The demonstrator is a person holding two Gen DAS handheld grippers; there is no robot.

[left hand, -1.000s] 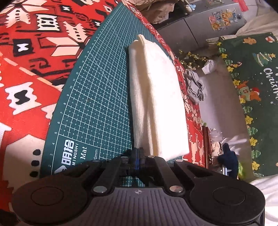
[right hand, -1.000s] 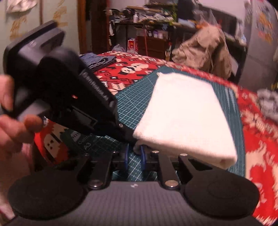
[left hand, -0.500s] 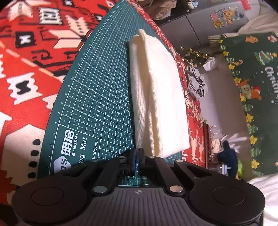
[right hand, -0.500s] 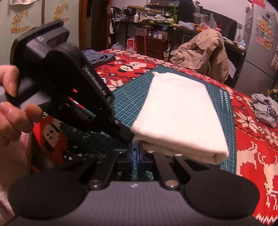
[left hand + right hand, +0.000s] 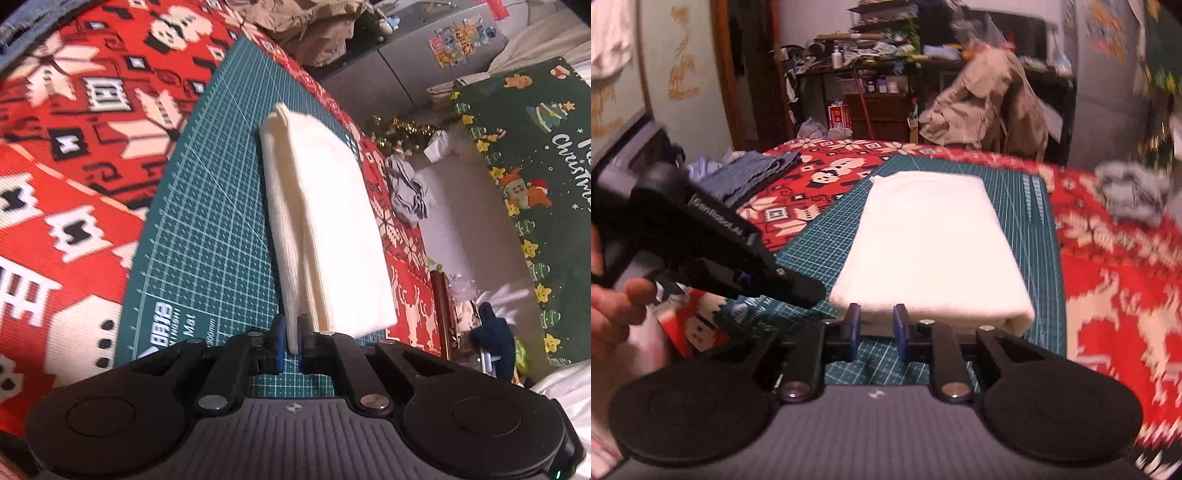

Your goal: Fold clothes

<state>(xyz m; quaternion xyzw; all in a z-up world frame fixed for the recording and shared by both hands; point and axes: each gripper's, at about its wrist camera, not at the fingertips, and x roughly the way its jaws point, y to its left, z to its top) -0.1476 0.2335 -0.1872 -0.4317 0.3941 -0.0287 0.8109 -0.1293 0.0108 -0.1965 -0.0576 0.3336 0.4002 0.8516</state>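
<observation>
Blue-tipped fingers of the left gripper (image 5: 291,334) stand slightly apart around the near edge of a folded cream garment (image 5: 325,236); whether they actually press it cannot be told. Right gripper (image 5: 875,325) fingers are spread, its tips at the garment's near edge without closing on it. Ahead of both, the garment lies flat on a green cutting mat (image 5: 207,236) (over a red patterned cloth (image 5: 66,177)).
</observation>
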